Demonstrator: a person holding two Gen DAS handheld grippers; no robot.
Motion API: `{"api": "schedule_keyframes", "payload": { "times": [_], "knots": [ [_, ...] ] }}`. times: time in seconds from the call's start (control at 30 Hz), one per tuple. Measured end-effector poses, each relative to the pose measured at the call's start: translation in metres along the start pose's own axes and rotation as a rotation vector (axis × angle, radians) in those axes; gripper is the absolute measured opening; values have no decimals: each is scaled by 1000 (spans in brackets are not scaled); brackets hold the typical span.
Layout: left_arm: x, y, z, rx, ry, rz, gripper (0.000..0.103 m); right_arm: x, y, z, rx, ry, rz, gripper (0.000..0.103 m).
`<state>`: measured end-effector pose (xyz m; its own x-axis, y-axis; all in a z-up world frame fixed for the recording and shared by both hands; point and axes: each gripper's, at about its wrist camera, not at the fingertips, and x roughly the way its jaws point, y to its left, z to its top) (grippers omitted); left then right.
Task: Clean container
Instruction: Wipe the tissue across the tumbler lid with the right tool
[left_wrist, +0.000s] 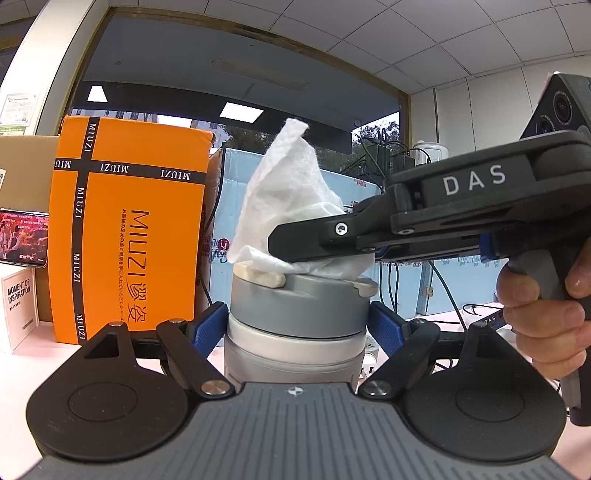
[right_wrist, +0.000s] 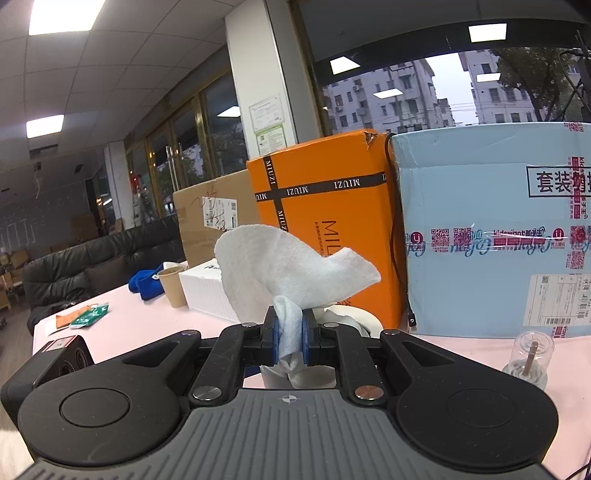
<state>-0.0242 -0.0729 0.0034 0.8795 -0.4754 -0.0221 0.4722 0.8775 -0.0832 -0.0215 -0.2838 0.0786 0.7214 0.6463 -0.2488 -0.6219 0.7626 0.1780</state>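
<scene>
1. Far left, left wrist view: white booklet (left_wrist: 16, 308) printed "MOMENT OF INSPIRATION" stands on the pink worktop (left_wrist: 22, 373), just beside the orange MIUZI box (left_wrist: 125, 229).
2. Centre: grey container (left_wrist: 299, 325) stands upright, long axis vertical, lid end up. Its lower body is hidden behind the claw housing.
3. Left claw (left_wrist: 299, 326) is clamped on the container: blue pads (left_wrist: 207, 328) press its left and right sides just under the grey lid.
4. White cloth (left_wrist: 295, 206) sits on top of the lid, bunched, free corner pointing up. Its lower edge touches the lid beside a beige tab (left_wrist: 258, 278).
5. Right of centre: right claw (left_wrist: 291, 245) comes in from the right, roughly level, fingers over the lid top with the cloth pinched between them. A hand (left_wrist: 543, 314) holds its grip at far right.
6. Right wrist view, left to right: paper cup (right_wrist: 173, 286) and blue fabric (right_wrist: 146, 282) on the worktop, then right claw (right_wrist: 291, 338) closed on the cloth (right_wrist: 291, 269), which fans up above the pads.
7. Container lies directly below and ahead of that claw, mostly hidden by cloth.
8. Far right: light blue carton (right_wrist: 491, 236), and a small clear jar (right_wrist: 528, 356) on the worktop.
</scene>
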Motion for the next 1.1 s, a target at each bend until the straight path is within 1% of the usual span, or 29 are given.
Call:
{"api": "schedule_keyframes", "payload": {
  "times": [0.2, 0.33, 0.5, 0.7, 1.1],
  "knots": [
    [1, -1, 0, 7, -3, 1, 80, -2, -8, 2, -20, 9, 15, 11],
    [0, -1, 0, 3, -3, 2, 80, -2, -19, 4, 8, 13, 45, 11],
    [-1, -2, -2, 18, -10, -3, 80, -12, -27, 1, 26, -12, 89, 11],
    [-2, 0, -2, 29, -3, -3, 80, -16, -34, -2, 84, -15, 125, 11],
    [-2, -4, -2, 54, -4, -3, 80, -14, -40, 0, 92, 7, 192, 11]
  ]
}}
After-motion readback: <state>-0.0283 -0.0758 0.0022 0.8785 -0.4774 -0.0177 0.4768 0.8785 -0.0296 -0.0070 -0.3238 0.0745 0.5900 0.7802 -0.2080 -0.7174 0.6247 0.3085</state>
